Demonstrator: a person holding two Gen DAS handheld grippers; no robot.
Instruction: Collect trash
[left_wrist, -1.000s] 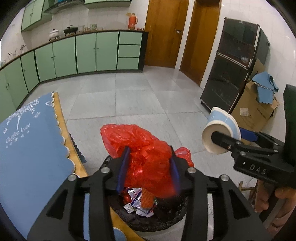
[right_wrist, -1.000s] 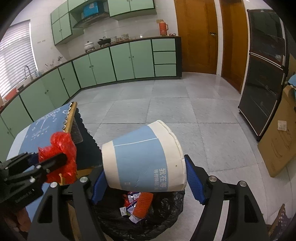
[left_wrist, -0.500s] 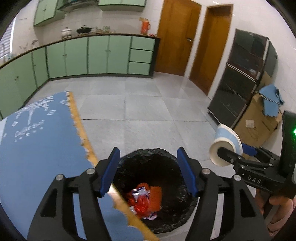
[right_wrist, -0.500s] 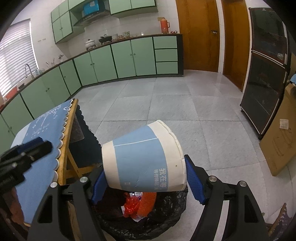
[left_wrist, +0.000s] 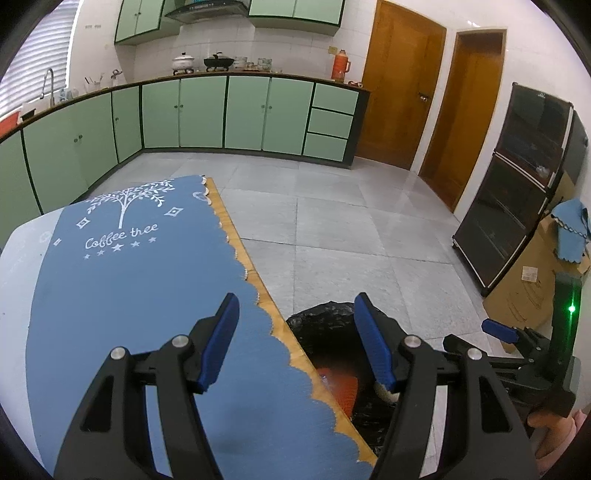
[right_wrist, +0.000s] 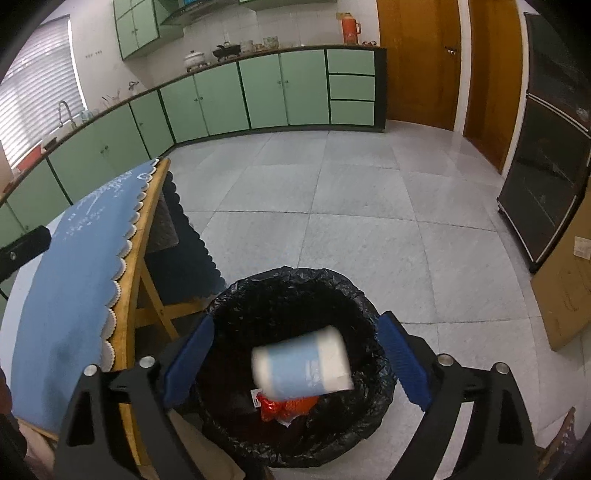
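A black-lined trash bin (right_wrist: 258, 291) stands on the floor beside the table. A blue and white paper cup (right_wrist: 301, 373), blurred, is dropping into it on its side, free of my right gripper (right_wrist: 295, 325). That gripper's jaws are opening, and its pads stand clear of the cup on both sides. Red crumpled plastic (right_wrist: 273, 408) and wrappers lie at the bin's bottom. My left gripper (left_wrist: 295, 306) is open and empty over the table's edge, with the bin (left_wrist: 325, 314) below its right finger. One blue pad (left_wrist: 498, 330) of the right gripper shows at the right.
The table with its blue scalloped cloth (left_wrist: 129, 277) runs along the bin's left side. A black glass-front cabinet (left_wrist: 517, 192) and a cardboard box (left_wrist: 535, 280) stand at the right wall. Green kitchen cabinets (left_wrist: 203, 110) line the far side beyond the tiled floor.
The left gripper opened and the red bag fell into the bin; that gripper then moved left over the table. The right gripper widened and the cup left it, falling toward the bin.
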